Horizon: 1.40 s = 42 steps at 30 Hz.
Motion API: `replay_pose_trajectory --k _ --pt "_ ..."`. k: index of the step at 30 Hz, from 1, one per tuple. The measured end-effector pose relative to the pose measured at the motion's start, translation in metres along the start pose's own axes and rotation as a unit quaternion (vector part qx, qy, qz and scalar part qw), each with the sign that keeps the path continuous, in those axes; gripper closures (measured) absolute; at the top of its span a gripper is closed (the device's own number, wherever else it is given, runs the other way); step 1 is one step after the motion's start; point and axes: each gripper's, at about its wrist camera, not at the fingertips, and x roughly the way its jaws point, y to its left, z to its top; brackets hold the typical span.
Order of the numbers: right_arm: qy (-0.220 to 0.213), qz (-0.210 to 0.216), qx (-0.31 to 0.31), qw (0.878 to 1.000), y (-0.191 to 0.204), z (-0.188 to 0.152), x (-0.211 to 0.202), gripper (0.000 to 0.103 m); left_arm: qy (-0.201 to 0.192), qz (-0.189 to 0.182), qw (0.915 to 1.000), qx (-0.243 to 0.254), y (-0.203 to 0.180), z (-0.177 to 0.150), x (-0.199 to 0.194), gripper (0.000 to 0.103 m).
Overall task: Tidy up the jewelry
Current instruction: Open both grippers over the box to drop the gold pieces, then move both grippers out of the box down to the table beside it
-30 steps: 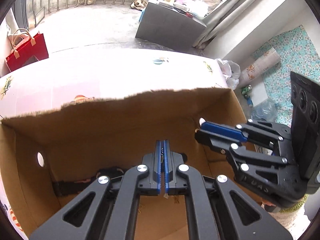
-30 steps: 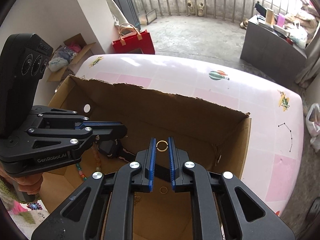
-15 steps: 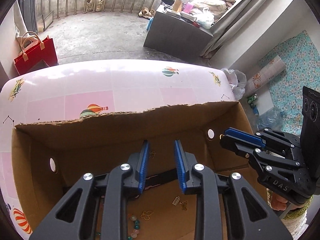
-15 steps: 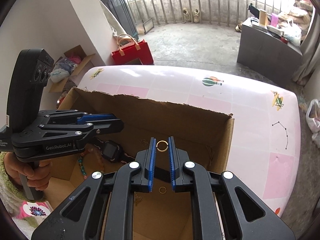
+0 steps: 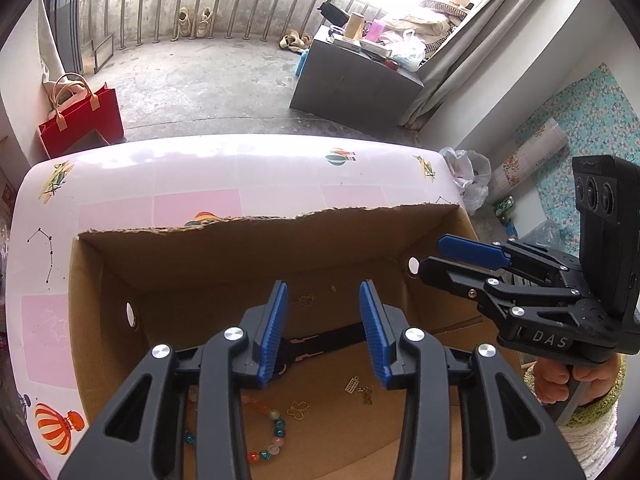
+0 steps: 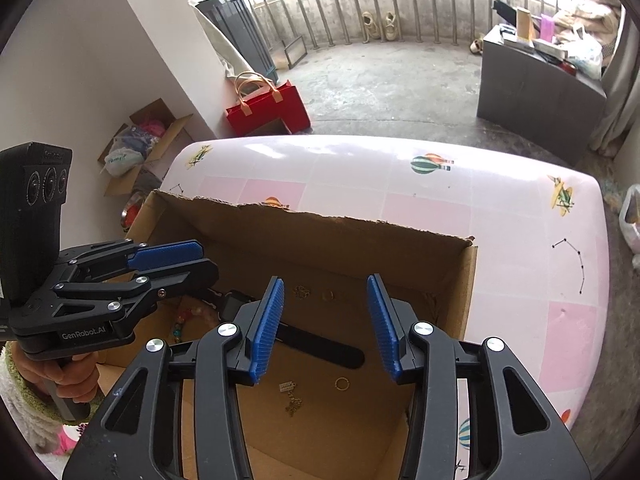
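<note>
An open cardboard box (image 5: 248, 240) (image 6: 472, 280) stands on the pink table. Inside lie a black watch (image 5: 320, 340) (image 6: 320, 344), a bead bracelet (image 5: 276, 420) (image 6: 178, 326), a gold butterfly charm (image 5: 299, 409), a small charm with chain (image 5: 354, 385) (image 6: 290, 394) and a gold ring (image 6: 342, 383). A second gold ring (image 6: 327, 295) lies near the far wall. My left gripper (image 5: 324, 332) is open and empty above the box. My right gripper (image 6: 326, 324) is open and empty above the box too, and shows at the right of the left wrist view (image 5: 460, 256).
The pink patterned table (image 6: 520, 240) extends beyond and right of the box. On the floor behind stand a red bag (image 5: 80, 120), a grey cabinet (image 5: 352, 80) with clutter and an open carton (image 6: 140, 144) by the wall.
Both grippers have risen and pulled back from the box. The left opened first; the right, which held a gold ring, has now opened and the ring is out of it.
</note>
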Motion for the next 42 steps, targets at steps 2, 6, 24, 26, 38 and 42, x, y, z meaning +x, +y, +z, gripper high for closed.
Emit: replay_pose_trajectory --k 2,6,24,26,38,42 --pt "-0.006 -0.003 -0.002 1.000 0.003 -0.002 -0.007 0.059 -0.002 0.002 1.0000 0.001 0.001 -0.001 -0.003 0.066" --pt "-0.026 -0.006 0.000 1.000 0.006 -0.009 -0.024 0.056 -0.012 0.000 0.9999 0.007 -0.002 -0.008 -0.018 0.063" --pt "-0.193 -0.081 0.068 0.975 0.013 -0.142 -0.189 0.023 -0.105 -0.002 0.9904 0.090 -0.018 -0.141 -0.158 0.012" --pt "-0.196 -0.105 0.075 0.972 0.018 -0.165 -0.193 0.018 -0.111 0.002 0.9898 0.089 -0.014 -0.165 -0.166 0.008" --pt "-0.082 -0.052 0.092 0.991 0.064 -0.255 -0.069 0.014 -0.043 0.094 0.9939 0.039 0.015 -0.264 -0.093 0.006" --pt "-0.057 -0.030 0.111 0.992 0.069 -0.260 -0.029 0.032 -0.026 0.137 0.9892 0.045 0.021 -0.277 -0.070 0.006"
